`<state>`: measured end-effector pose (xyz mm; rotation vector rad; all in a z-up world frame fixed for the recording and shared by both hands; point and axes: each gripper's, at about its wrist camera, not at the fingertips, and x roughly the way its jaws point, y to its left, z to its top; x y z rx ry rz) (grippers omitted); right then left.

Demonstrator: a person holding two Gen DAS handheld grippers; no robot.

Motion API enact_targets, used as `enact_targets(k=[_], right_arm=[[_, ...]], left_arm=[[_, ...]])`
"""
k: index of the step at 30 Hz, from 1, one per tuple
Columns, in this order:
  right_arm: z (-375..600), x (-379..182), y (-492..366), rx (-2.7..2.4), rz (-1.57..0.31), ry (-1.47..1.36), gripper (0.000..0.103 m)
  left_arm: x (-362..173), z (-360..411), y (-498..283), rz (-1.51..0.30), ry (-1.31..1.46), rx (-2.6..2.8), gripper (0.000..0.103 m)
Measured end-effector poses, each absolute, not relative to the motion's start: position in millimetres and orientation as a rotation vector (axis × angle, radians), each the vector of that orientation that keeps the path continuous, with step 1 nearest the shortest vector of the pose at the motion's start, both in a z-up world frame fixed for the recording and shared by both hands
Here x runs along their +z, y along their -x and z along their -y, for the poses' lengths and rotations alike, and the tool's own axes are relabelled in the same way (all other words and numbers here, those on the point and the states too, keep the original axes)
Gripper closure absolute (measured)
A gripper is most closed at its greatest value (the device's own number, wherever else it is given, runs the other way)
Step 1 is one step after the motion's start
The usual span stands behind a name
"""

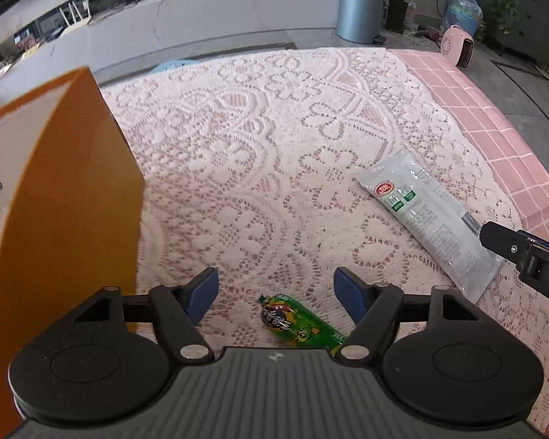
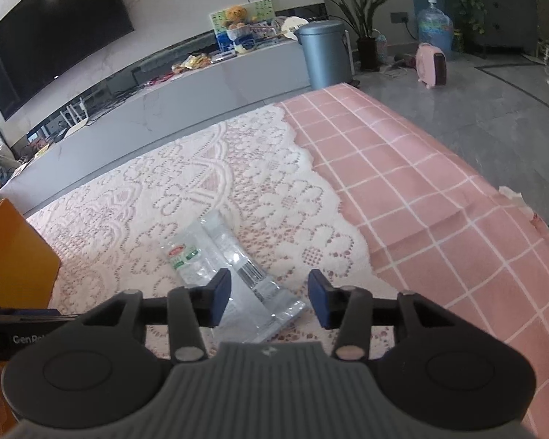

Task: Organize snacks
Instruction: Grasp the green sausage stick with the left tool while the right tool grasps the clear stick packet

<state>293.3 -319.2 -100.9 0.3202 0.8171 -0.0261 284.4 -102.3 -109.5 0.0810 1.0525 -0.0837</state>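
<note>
A pink checked cloth point(image 2: 413, 183) covers the table, and a white lace cloth point(image 1: 274, 139) lies on top of most of it. On the lace lie a long white snack packet point(image 1: 421, 216) and a small green sausage snack point(image 1: 296, 322), well apart from each other. An orange box point(image 1: 66, 197) stands on the lace at the left side.
</note>
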Motion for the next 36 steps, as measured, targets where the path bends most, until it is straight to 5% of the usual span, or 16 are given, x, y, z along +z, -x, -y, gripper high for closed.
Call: enact_targets(k=[5, 9, 17, 20, 26, 29, 31, 36], right_arm=[[322, -107, -296, -0.04, -0.831, -0.337, 0.052], [323, -109, -298, -0.049, -0.835, -0.34, 0.05], [325, -113, -300, -0.049, -0.847, -0.352, 0.05], [322, -113, -300, -0.036, -0.841, -0.344, 0.05], [310, -107, -298, 0.045, -0.78, -0.312, 0.05], [299, -110, -300, 0.077, -0.791, -0.253, 0.04], [292, -110, -300, 0.087, -0.782, -0.204, 0.02], [277, -120, -305, 0.109, -0.796, -0.073, 0.018]], left_arm=[[-114, 104, -286, -1.065, -0.075, -0.098, 0.045], [-113, 107, -283, -1.052, -0.111, -0.124, 0.076], [-111, 101, -279, -1.048, -0.089, -0.15, 0.083], [-107, 97, -274, -1.047, -0.102, -0.149, 0.103], [-98, 78, -266, -1.047, 0.017, -0.187, 0.103], [-91, 73, -260, -1.053, 0.074, -0.171, 0.087], [-86, 71, -254, -1.058, 0.102, -0.153, 0.063], [-83, 73, -246, -1.108, 0.134, -0.076, 0.049]])
